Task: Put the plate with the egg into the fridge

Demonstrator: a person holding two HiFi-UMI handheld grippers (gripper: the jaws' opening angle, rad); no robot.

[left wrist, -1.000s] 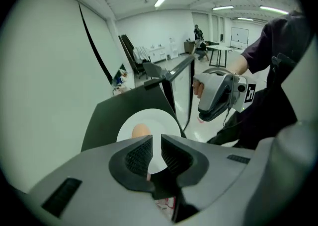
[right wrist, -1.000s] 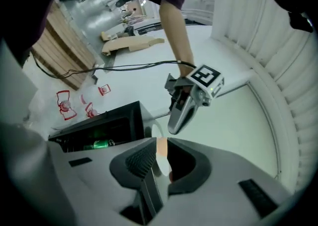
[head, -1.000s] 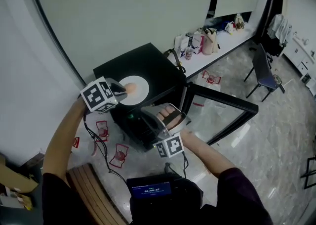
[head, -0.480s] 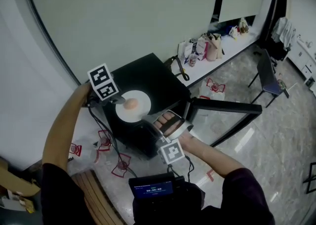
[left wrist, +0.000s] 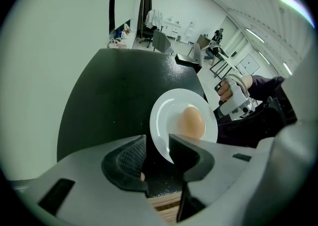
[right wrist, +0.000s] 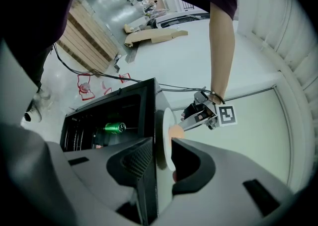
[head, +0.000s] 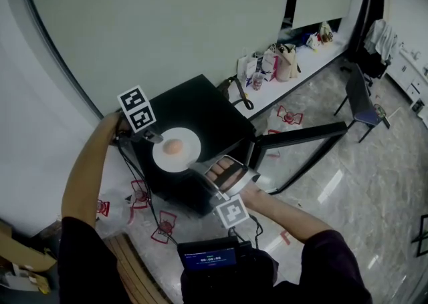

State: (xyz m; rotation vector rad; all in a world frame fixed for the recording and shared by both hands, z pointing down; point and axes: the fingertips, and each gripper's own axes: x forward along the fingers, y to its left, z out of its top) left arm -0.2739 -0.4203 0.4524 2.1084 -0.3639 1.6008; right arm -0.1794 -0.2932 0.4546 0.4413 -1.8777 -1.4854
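Your round white plate (head: pixel 190 141), with the pale brown egg (head: pixel 173 146) lying a little left of its middle, rests on top of the small black cube fridge (head: pixel 207 103), close to the near edge of that top and not yet inside. Your left gripper (head: pixel 155 137) points steeply down at the plate's left rim. Its jaws have just been opening and now stand wide apart, with the rim in the gap between them and neither pad pressing on it. Your right gripper (head: pixel 197 165) comes in almost level at the plate's near rim, just at the fridge's front top edge. Its jaws have also just been opening and stand partly apart, one above the rim and one below it in front of the fridge's face. Seen edge-on in the right gripper view, the plate lies between them with a gap still showing, so it is not clamped. The fridge's glass-fronted door (head: pixel 301 133) stands swung open to the right. Through the opening, the right gripper view shows a green can (right wrist: pixel 114 128) in the dark interior.
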